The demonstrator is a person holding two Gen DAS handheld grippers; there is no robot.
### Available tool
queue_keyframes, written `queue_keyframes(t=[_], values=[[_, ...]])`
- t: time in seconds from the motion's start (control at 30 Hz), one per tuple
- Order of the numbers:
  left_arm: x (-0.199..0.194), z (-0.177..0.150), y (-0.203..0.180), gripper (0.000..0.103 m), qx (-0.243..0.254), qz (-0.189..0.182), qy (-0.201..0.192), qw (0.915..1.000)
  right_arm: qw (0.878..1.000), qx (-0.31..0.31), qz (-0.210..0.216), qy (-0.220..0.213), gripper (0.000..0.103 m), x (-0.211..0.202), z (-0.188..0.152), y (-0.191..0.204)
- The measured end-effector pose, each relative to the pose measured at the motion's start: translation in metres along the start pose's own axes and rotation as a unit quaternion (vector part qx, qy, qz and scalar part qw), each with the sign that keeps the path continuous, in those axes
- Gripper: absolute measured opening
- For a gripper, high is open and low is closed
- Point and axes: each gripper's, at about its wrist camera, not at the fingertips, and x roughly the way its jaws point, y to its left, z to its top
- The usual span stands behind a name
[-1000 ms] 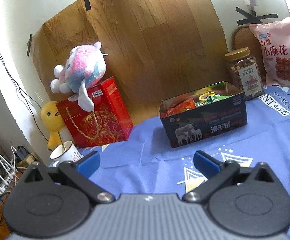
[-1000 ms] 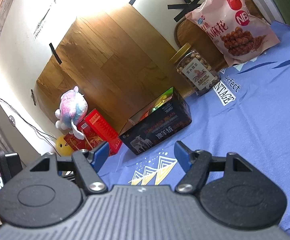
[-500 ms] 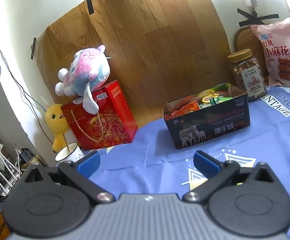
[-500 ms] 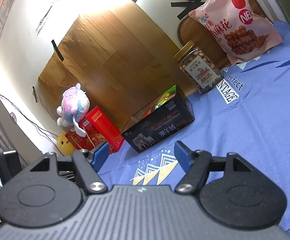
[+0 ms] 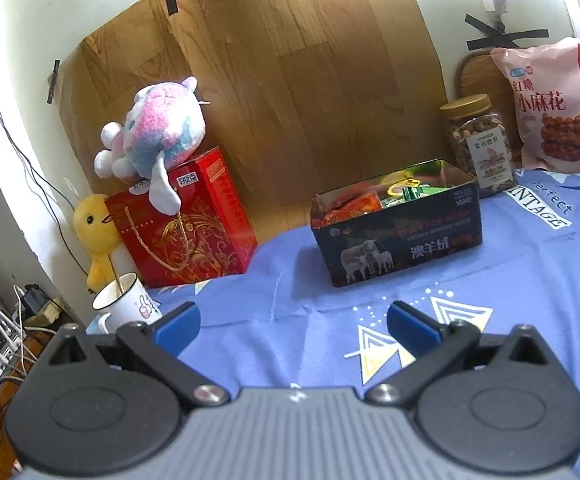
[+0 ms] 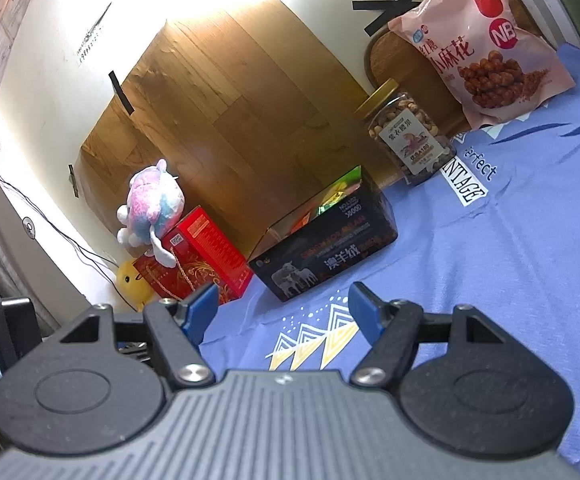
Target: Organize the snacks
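Both tools are empty with their blue pads spread apart: the left tool (image 5: 292, 322) and the right tool (image 6: 282, 306) hover above the near edge of the bench, which is draped in a blue printed cloth (image 5: 490, 280). The open black metal tin with a sheep picture (image 5: 400, 236) sits toward the middle of the back edge, and already holds red, orange and green snack packets (image 5: 374, 202). Just beside it toward the back right corner stands the clear plastic jar of nuts with a gold lid (image 5: 480, 144), and the pink bag of fried dough twists (image 5: 556, 108) leans upright in that corner. I judge that the loose snacks are sorted and only the jar and bag could still need placing. The risks lie there: the jar is tall and smooth, so a pinch high on its side could tip it onto the tin, and the bag is soft and may slump or slip if caught by a thin fold. The loose cloth could also drag under a low tool and shift the tin.
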Motion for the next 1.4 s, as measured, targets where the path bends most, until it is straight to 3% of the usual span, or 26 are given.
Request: queue_keyframes(t=[1.13, 1.4], values=[[0.011, -0.009, -0.013, 0.103, 0.002, -0.06, 0.045, 0.9971, 1.0, 0.008, -0.002, 0.004, 0.074, 0.003, -0.001, -0.005], [0.013, -0.01, -0.013, 0.103, 0.002, -0.059, 0.048, 0.9971, 1.0, 0.009, -0.004, 0.006, 0.074, 0.005, -0.005, -0.005]])
